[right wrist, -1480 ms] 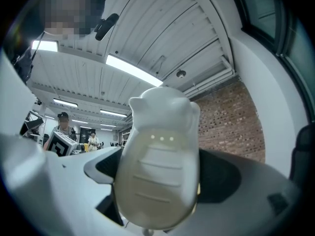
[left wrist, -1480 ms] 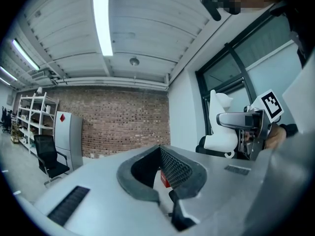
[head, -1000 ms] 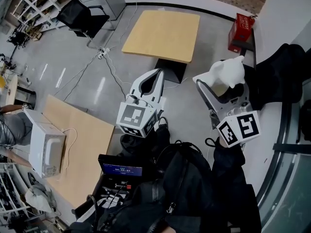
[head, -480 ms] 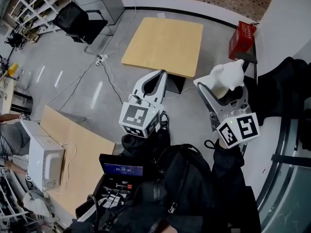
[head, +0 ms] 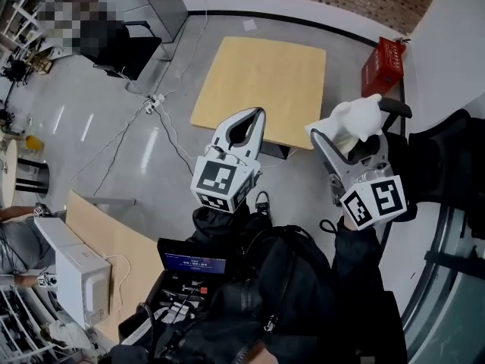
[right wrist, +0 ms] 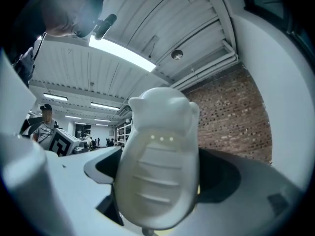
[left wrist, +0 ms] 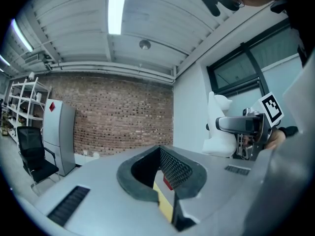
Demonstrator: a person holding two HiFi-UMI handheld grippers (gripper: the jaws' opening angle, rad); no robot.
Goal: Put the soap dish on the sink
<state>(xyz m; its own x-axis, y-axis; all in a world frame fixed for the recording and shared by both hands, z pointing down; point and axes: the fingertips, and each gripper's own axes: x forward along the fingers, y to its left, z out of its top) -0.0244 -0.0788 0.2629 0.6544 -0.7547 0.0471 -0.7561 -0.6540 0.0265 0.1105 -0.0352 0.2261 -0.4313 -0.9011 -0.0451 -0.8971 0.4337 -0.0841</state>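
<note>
The soap dish (head: 356,118) is white, ribbed and animal-shaped, and my right gripper (head: 342,133) is shut on it at the right of the head view. In the right gripper view the soap dish (right wrist: 157,166) fills the middle, upright between the jaws, and hides the fingertips. My left gripper (head: 256,114) is held beside it at the centre, shut and holding nothing. From the left gripper view the closed left gripper (left wrist: 166,183) points at a brick wall, with the soap dish (left wrist: 216,129) to its right. No sink shows in any view.
Below the grippers lies a grey floor with a square wooden table (head: 261,74), a red box (head: 385,55), a black chair (head: 114,36) and floor cables (head: 163,112). A white appliance (head: 79,279) stands on a second wooden table (head: 114,237). A screened device (head: 189,264) hangs at my chest.
Both grippers have shifted slightly up the frame and the head view has swung, moving the square table nearer the grippers. The soap dish stays held in the right gripper.
</note>
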